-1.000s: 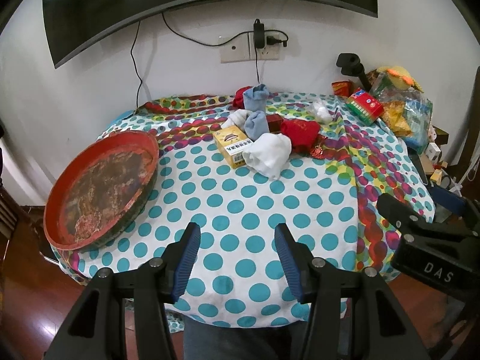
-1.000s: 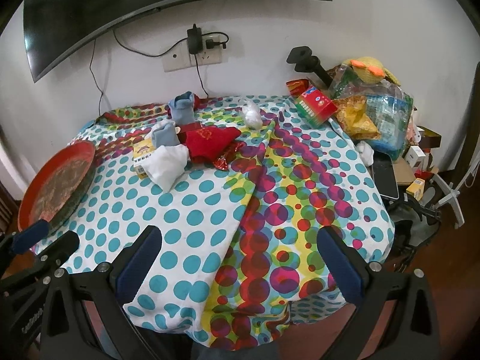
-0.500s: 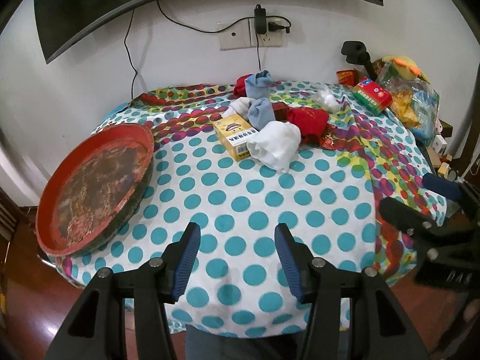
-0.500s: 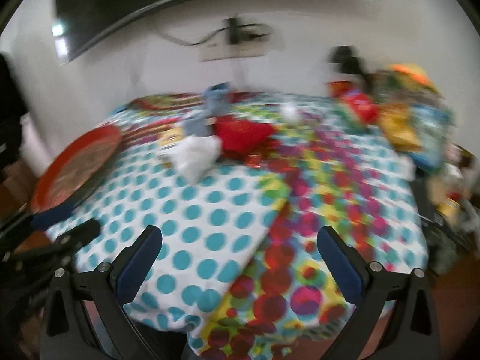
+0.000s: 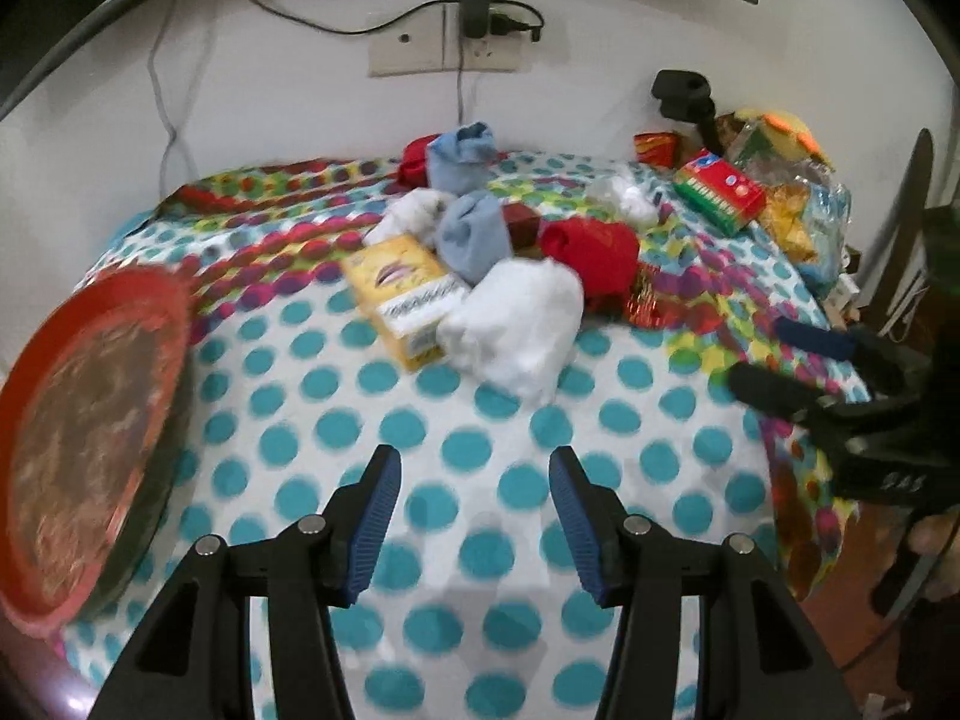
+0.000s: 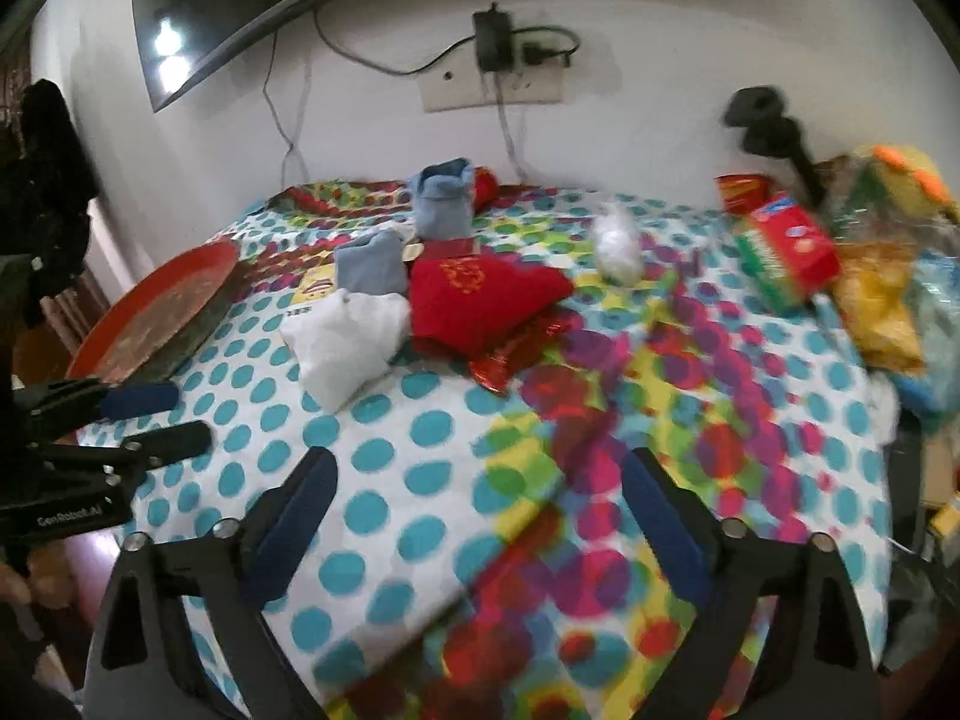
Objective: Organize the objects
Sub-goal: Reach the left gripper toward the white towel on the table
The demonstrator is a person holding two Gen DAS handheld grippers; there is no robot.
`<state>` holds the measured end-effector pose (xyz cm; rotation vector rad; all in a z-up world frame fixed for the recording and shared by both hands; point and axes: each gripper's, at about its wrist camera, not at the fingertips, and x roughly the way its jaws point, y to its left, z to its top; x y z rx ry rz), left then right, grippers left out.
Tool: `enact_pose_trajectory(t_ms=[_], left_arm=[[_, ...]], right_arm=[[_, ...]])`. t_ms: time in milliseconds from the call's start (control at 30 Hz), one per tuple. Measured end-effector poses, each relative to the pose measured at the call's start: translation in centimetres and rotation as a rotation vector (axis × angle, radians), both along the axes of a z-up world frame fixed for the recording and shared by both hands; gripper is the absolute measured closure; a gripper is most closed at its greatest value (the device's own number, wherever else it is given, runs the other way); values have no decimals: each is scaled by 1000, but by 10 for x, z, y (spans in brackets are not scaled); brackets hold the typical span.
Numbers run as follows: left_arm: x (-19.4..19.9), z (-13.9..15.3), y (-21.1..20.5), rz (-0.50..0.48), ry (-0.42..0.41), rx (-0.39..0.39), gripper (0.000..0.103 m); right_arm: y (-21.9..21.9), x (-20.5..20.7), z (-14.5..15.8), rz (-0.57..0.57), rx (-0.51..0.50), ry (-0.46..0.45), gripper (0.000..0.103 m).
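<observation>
A heap of things lies at the back of a polka-dot tablecloth: a white sock bundle (image 5: 519, 318) (image 6: 345, 339), a yellow box (image 5: 405, 294), two blue socks (image 5: 474, 234) (image 6: 369, 261), a red pouch (image 5: 594, 252) (image 6: 480, 291) and a white plastic ball (image 6: 618, 246). My left gripper (image 5: 474, 471) hovers open over the near teal dots, short of the white bundle, with nothing between its fingers. My right gripper (image 6: 480, 480) is to the right, its jaws closing on empty air above the cloth; it shows at the right edge of the left wrist view (image 5: 780, 360).
A round red tray (image 5: 84, 414) (image 6: 162, 312) overhangs the table's left edge. A red-green box (image 5: 720, 189) (image 6: 786, 252), snack bags (image 6: 876, 306) and a black stand (image 6: 768, 126) crowd the right back corner. A wall socket with cables (image 5: 462, 42) sits behind.
Both grippers moved forward and lower toward the heap, which looms larger. The right gripper's jaws have narrowed from their widest.
</observation>
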<state>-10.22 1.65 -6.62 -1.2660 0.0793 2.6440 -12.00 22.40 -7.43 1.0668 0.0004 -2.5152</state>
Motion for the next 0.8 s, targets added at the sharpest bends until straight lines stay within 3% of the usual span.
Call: enact_pose_trajectory(t_ms=[133,367,600,800], left_arm=[[-23,2,14,-69,28,-35,50],[-60,-4,39,-157,-7,-97,50],[-78,-30,63,-157,-39,-202,50],[-76,-38,62,-121,-24,-214,50]], right_arm=[[-8,-12,-10,-5,-8,23,18],[-6,-23,-23,-6,-33,23,17],[6,-28,-27,-31,-112,-10,14],[8,-29,-28,-46,-131,-18,11]])
